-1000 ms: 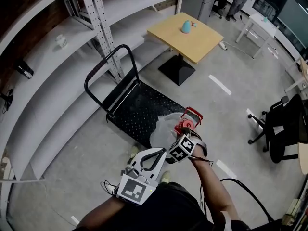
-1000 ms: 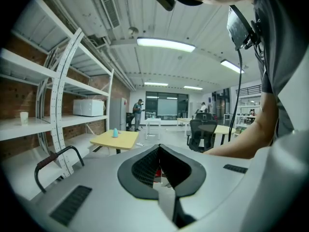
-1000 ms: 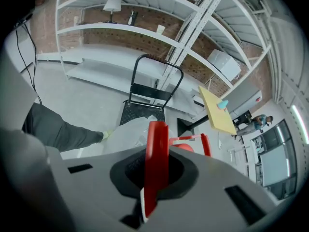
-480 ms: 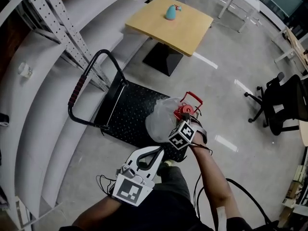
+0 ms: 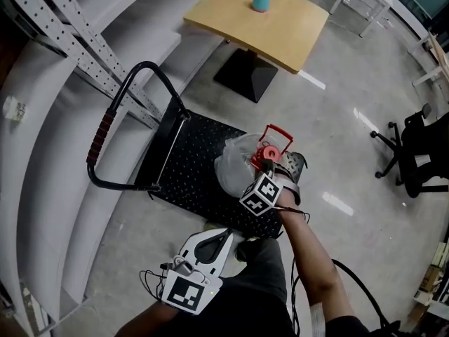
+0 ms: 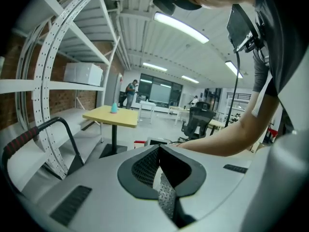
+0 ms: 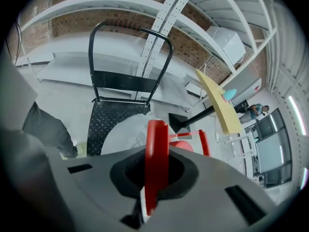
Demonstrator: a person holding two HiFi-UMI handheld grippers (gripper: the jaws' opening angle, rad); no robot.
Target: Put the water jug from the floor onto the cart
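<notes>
Black-and-white square markers on the gripper cubes are the only print to read. The right gripper (image 5: 269, 167) is clenched on the red handle (image 7: 157, 149) of the water jug (image 5: 235, 166), which sits at its 11 o'clock over the cart (image 5: 186, 167) deck's near right edge. The left gripper (image 5: 210, 241) is closed on nothing at 6 o'clock. Shelving (image 5: 49, 118) crowds 9 o'clock and a yellow worktop (image 5: 280, 27) stands at 12. Open floor (image 5: 351, 153) lies at 3.

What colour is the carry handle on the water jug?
Red. The handle shows best in the right gripper view, close up.
</notes>
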